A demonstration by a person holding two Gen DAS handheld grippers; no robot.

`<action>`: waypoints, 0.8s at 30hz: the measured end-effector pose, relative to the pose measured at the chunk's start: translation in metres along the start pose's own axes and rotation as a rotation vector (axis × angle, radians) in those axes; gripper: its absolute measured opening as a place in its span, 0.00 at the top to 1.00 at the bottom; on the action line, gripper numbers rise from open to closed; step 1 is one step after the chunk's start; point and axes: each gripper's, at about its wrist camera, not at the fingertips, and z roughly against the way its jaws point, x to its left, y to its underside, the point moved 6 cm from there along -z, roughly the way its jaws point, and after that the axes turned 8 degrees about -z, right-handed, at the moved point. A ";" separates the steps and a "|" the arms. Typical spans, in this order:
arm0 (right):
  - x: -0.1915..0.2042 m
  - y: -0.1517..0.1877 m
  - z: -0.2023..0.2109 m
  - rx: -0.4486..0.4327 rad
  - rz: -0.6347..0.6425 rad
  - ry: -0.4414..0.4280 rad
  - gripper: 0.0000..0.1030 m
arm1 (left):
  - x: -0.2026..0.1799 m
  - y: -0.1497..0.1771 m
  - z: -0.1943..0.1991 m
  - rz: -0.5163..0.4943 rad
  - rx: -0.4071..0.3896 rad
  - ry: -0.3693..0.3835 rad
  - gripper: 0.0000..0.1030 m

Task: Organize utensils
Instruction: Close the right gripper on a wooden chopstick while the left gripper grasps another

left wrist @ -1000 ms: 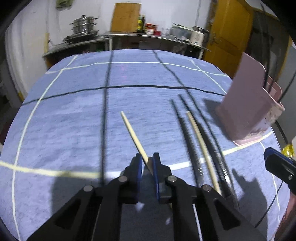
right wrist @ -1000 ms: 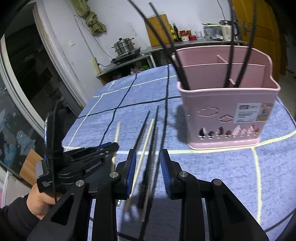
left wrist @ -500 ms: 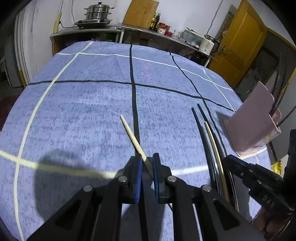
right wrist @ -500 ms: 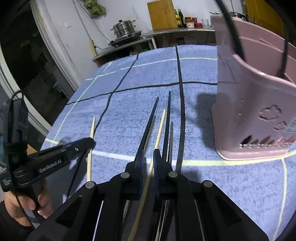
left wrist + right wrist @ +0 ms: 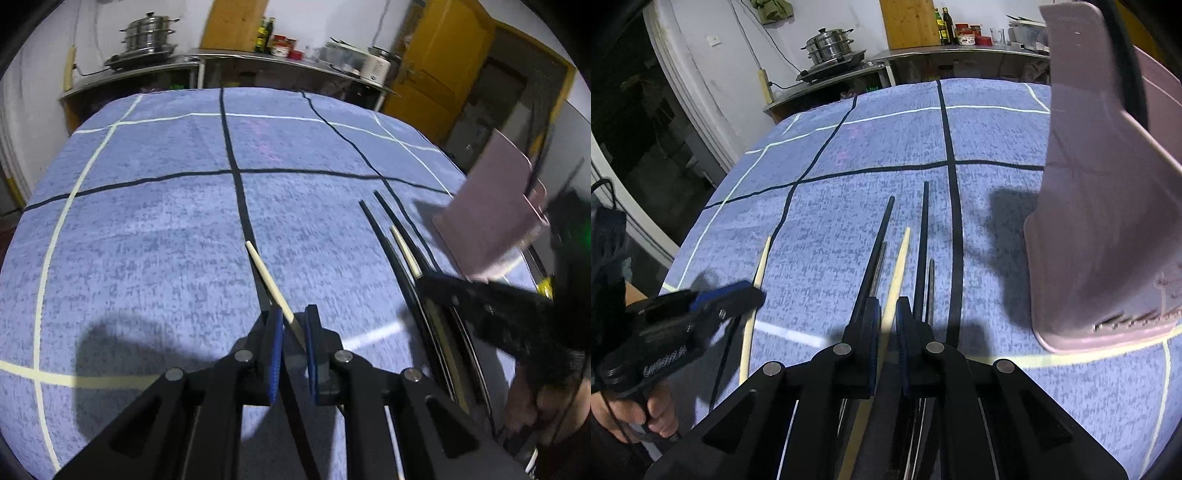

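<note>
Wooden chopsticks sit pinched in each tool: left tool [image 5: 293, 328] grips one, right tool [image 5: 887, 317] another.

Right gripper [image 5: 886, 314] dropped lower among the black chopsticks [image 5: 875, 254], jaws just closed onto the pale wooden chopstick [image 5: 898, 269] between them.

Table [image 5: 997, 229] covered in a blue cloth with a grid of black and pale yellow lines. Lying on it: a row of black chopsticks [image 5: 875, 251] with one pale wooden chopstick [image 5: 899, 266] among them, all roughly parallel, pointing to the far side. Second pale chopstick [image 5: 759, 271] lies alone, off to the left. Pink utensil holder [image 5: 1100, 236] stands on the cloth right of the row, apart from it.
</note>
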 end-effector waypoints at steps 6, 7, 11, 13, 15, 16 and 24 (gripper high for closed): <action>0.002 -0.011 -0.009 -0.010 0.015 0.051 0.91 | 0.012 -0.004 0.000 0.078 -0.010 -0.031 0.88; 0.003 -0.012 -0.009 -0.010 0.017 0.057 0.91 | 0.014 -0.005 -0.001 0.090 -0.013 -0.035 0.88; 0.005 -0.020 -0.015 -0.010 0.029 0.081 0.91 | 0.017 -0.012 -0.005 0.121 -0.011 -0.058 0.87; 0.006 -0.023 -0.017 -0.008 0.035 0.089 0.91 | 0.019 -0.013 -0.008 0.129 -0.008 -0.065 0.87; 0.006 -0.024 -0.019 -0.006 0.041 0.096 0.91 | 0.020 -0.014 -0.009 0.138 -0.008 -0.064 0.87; 0.007 -0.026 -0.020 -0.004 0.043 0.097 0.91 | 0.021 -0.016 -0.010 0.143 -0.008 -0.064 0.87; 0.011 -0.028 -0.022 0.011 0.079 0.119 0.94 | 0.019 -0.021 -0.014 0.119 -0.007 -0.097 0.90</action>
